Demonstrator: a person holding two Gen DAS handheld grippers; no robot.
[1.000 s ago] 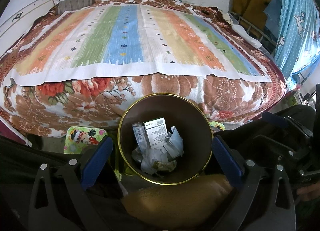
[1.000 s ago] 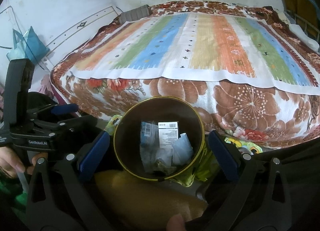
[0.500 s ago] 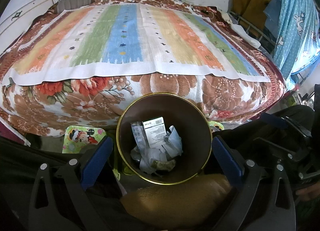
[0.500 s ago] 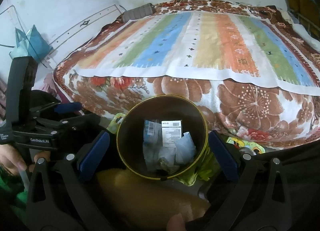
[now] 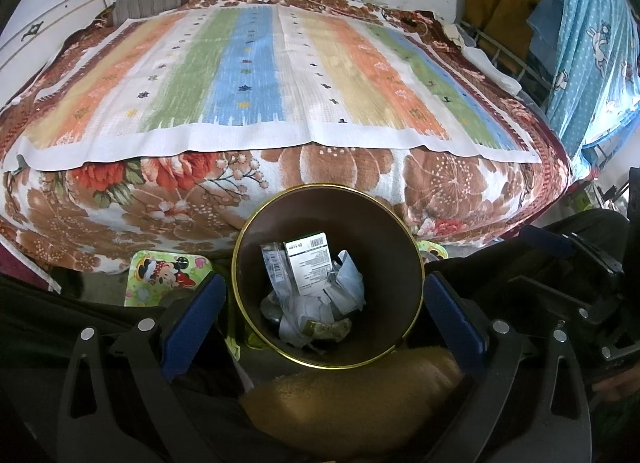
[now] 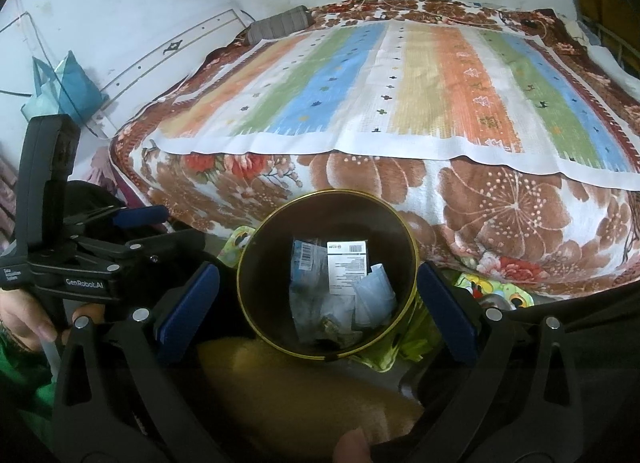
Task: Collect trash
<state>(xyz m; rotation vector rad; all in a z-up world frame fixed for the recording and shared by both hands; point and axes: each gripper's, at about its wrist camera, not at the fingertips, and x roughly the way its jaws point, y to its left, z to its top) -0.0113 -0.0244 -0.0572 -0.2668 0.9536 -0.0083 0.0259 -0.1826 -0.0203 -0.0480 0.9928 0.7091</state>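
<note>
At the far left of the right wrist view you see your left gripper [image 6: 138, 229] from the side, held in your left hand [image 6: 28, 319] at the lower left edge; in its own view that left gripper [image 5: 326, 305] has both blue pads spread wide with nothing between them. Moving rightward, a cartoon-printed mat [image 5: 168, 273] lies on the floor at lower left of the left view, just beside the brown trash bin [image 5: 400, 239] with the gold rim, which stands upright in the lower centre of both frames against the foot of the bed [image 5: 280, 83]. The trash is already inside: a white barcoded packet [image 5: 310, 265] leaning near the middle, a clear wrapper [image 6: 306, 267] to its left, and crumpled paper [image 5: 346, 289] at lower right of the heap. The bin's mouth faces up toward you, and it sits straight ahead between the pads of each tool, so neither hand looks clearly nearer. Your right gripper [image 6: 318, 307] is likewise fully spread and holding nothing. A tan furry cushion [image 6: 288, 395] lies just below the bin. I see no loose trash on the striped sheet [image 6: 400, 91], so you are likely near the end.
</note>
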